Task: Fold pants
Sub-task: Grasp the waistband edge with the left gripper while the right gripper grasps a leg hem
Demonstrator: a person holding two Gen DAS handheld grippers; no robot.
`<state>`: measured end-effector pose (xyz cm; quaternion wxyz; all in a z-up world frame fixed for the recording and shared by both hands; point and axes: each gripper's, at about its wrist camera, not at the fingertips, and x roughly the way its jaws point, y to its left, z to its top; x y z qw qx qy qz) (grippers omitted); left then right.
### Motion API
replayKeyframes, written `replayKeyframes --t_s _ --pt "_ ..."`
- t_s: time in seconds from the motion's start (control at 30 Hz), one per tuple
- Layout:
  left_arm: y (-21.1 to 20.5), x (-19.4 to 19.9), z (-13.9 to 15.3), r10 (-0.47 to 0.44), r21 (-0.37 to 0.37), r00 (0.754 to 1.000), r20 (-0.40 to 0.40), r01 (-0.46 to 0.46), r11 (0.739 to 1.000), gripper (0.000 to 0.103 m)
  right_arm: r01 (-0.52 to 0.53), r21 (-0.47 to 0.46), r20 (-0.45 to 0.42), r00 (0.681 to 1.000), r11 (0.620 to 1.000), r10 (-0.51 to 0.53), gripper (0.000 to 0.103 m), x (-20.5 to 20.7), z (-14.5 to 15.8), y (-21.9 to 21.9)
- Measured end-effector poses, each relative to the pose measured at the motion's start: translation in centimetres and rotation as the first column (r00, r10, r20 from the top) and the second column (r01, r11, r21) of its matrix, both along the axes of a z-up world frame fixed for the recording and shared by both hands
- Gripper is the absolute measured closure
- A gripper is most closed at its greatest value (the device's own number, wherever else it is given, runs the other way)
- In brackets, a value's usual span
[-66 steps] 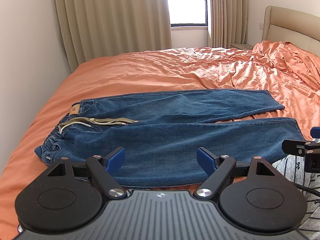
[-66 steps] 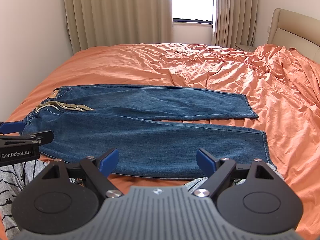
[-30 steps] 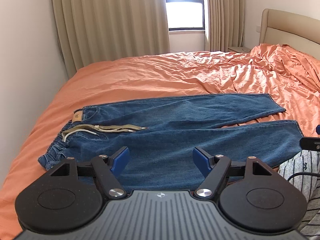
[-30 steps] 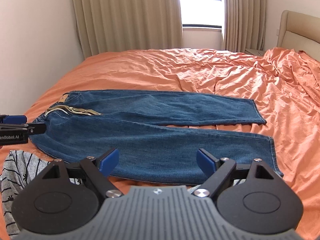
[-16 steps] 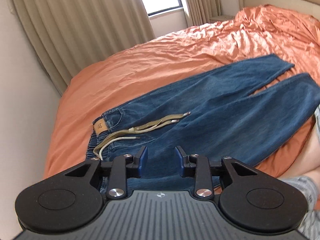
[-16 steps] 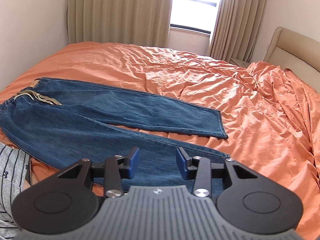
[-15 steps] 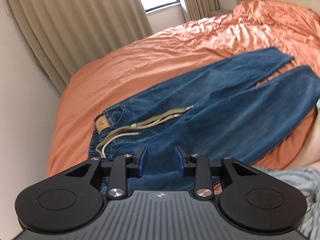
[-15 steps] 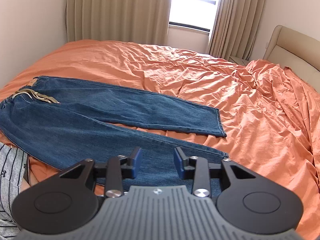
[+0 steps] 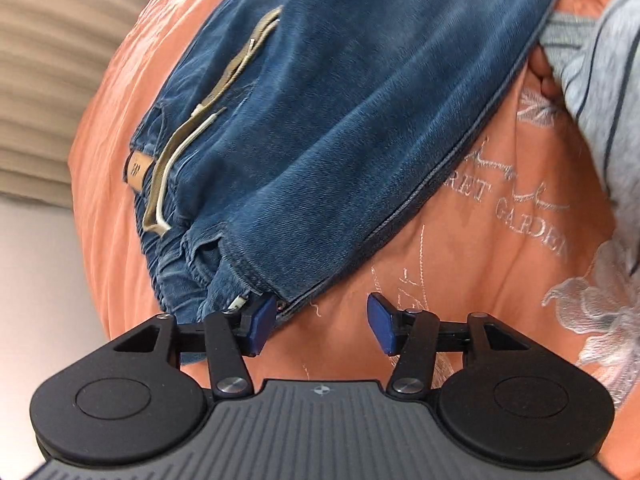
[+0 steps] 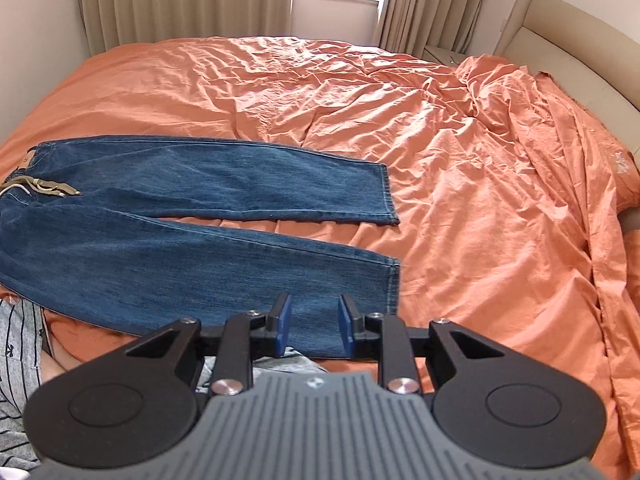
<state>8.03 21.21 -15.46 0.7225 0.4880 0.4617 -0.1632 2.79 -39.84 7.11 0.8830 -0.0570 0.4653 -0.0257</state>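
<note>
Blue denim pants (image 10: pixel 192 216) lie flat on the orange bed, waist to the left, both legs running right. In the left wrist view the pants (image 9: pixel 340 120) fill the upper frame, with a tan drawstring (image 9: pixel 188 140) and a leather patch (image 9: pixel 136 170) at the waist. My left gripper (image 9: pixel 322 322) is open and tilted down at the near waist corner; its left pad (image 9: pixel 260 322) is at the waistband edge. My right gripper (image 10: pixel 312 326) is open, jaws narrowed, empty, just above the near leg close to its hem (image 10: pixel 394 284).
The orange bedsheet (image 10: pixel 460 168) is wrinkled, with embroidered lettering (image 9: pixel 516 208) near the front edge. A beige headboard (image 10: pixel 560 40) stands at the right, curtains (image 10: pixel 180 0) and a window at the back. The person's grey striped sleeve (image 9: pixel 600 60) is close by.
My left gripper has dropped down and tilted toward the near waist corner, and its jaws have opened wider. My right gripper has moved lower toward the near leg's hem.
</note>
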Motion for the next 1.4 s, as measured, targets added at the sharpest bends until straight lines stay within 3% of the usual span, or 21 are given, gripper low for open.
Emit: replayKeyframes --t_s 0.17,0.23,0.27,0.33,0.4,0.57,0.63,0.73,0.77,0.8,0.87,1.03,1.13,1.23,1.4 --pt "-0.1 -0.5 -1.0 -0.069 0.042 0.996 0.061 0.067 0.997 0.040 -0.102 -0.162 -0.144 0.986 0.981 0.079 0.077 0.4 4.5 -1.2" --pt "-0.2 -1.1 -0.6 -0.099 0.066 0.992 0.081 0.094 0.993 0.040 -0.161 -0.234 -0.180 0.976 0.959 0.121 0.066 0.1 5.3 -1.5" --pt "-0.2 -1.4 -0.4 -0.117 0.081 0.988 0.098 0.110 0.991 0.040 -0.188 -0.255 -0.191 0.971 0.948 0.142 0.066 0.0 5.3 -1.7" --pt "-0.3 -2.0 -0.3 -0.161 0.119 0.976 0.148 0.144 0.982 0.040 -0.220 -0.267 -0.203 0.965 0.938 0.168 0.068 0.1 4.4 -2.3" --pt "-0.2 -2.1 -0.2 -0.163 0.122 0.976 0.143 0.146 0.982 0.038 -0.271 -0.262 -0.205 0.954 0.926 0.221 0.068 0.2 2.0 -2.9" --pt "-0.7 -1.1 -1.5 -0.158 0.192 0.978 0.134 0.131 0.973 0.035 -0.436 -0.292 -0.251 0.894 0.851 0.372 0.073 1.1 -5.9 -3.6" --pt "-1.4 -0.6 -2.1 -0.124 0.188 0.984 0.130 0.098 0.977 0.035 -0.482 -0.309 -0.288 0.869 0.820 0.403 0.075 1.6 -8.9 -3.9" --pt "-1.8 -0.5 -1.4 -0.065 0.167 0.989 0.136 0.042 0.985 0.058 -0.571 -0.326 -0.333 0.815 0.754 0.474 0.077 1.8 -13.1 -4.3" --pt "-1.9 -0.3 -1.0 -0.037 0.141 0.990 0.140 0.017 0.990 0.072 -0.590 -0.323 -0.344 0.802 0.740 0.489 0.077 1.8 -14.3 -4.6" --pt "-2.0 0.0 -0.5 -0.003 0.109 0.989 0.146 -0.013 0.994 0.080 -0.604 -0.316 -0.354 0.790 0.731 0.500 0.077 2.0 -15.3 -4.9" --pt "-2.3 0.3 0.5 0.048 0.066 0.980 0.194 -0.062 0.996 0.085 -0.638 -0.314 -0.371 0.764 0.703 0.527 0.077 2.4 -17.2 -5.3" --pt "-2.6 2.1 3.6 0.237 -0.088 0.938 0.252 -0.222 0.971 0.088 -0.728 -0.274 -0.436 0.677 0.629 0.593 0.089 3.8 -21.4 -6.1" --pt "-3.0 3.0 5.3 0.328 -0.148 0.908 0.261 -0.298 0.943 0.088 -0.789 -0.270 -0.461 0.609 0.552 0.645 0.089 3.8 -23.2 -5.9" --pt "-3.3 3.6 5.9 0.362 -0.143 0.894 0.265 -0.335 0.931 0.088 -0.833 -0.291 -0.453 0.553 0.470 0.699 0.088 3.3 -24.2 -5.4" --pt "-3.7 3.6 6.3 0.399 -0.129 0.877 0.267 -0.378 0.917 0.088 -0.869 -0.331 -0.446 0.487 0.367 0.751 0.088 2.5 -24.8 -4.7"
